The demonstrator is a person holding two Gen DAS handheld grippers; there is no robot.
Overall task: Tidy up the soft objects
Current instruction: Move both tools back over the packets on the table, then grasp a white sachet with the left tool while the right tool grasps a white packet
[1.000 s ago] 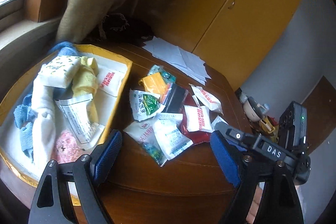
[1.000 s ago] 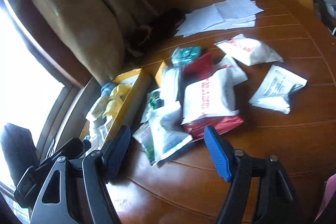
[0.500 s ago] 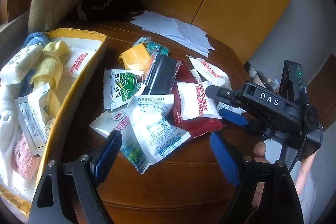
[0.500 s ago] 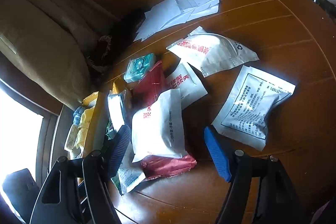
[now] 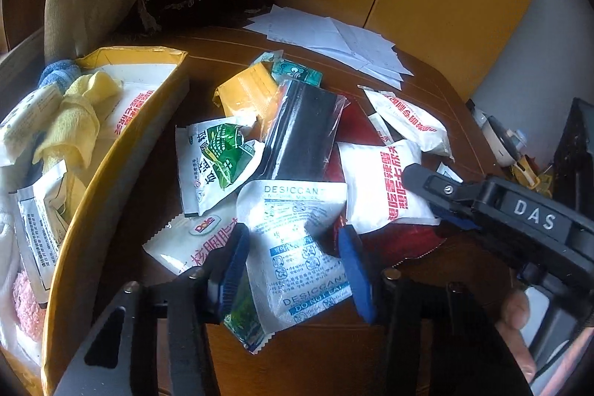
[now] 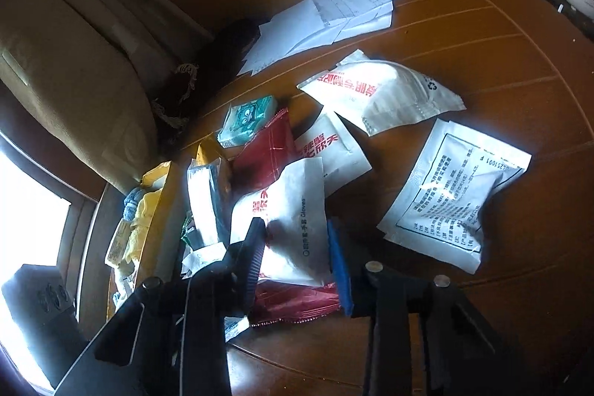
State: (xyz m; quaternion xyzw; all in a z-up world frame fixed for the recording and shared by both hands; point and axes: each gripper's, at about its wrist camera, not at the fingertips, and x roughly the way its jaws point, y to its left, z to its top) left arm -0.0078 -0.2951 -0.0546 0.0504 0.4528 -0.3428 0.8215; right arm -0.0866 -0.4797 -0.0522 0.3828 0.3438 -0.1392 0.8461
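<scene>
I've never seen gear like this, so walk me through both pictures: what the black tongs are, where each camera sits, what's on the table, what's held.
The tongs are hand-held grippers, one in each of a person's hands, with a camera on each looking along its fingers. In the left view, the left gripper straddles the desiccant packet, not clearly pinched. In the right view, the right gripper likewise straddles the white glove packet. More packets lie loose on the wooden table, beside a yellow tray of cloths.
</scene>
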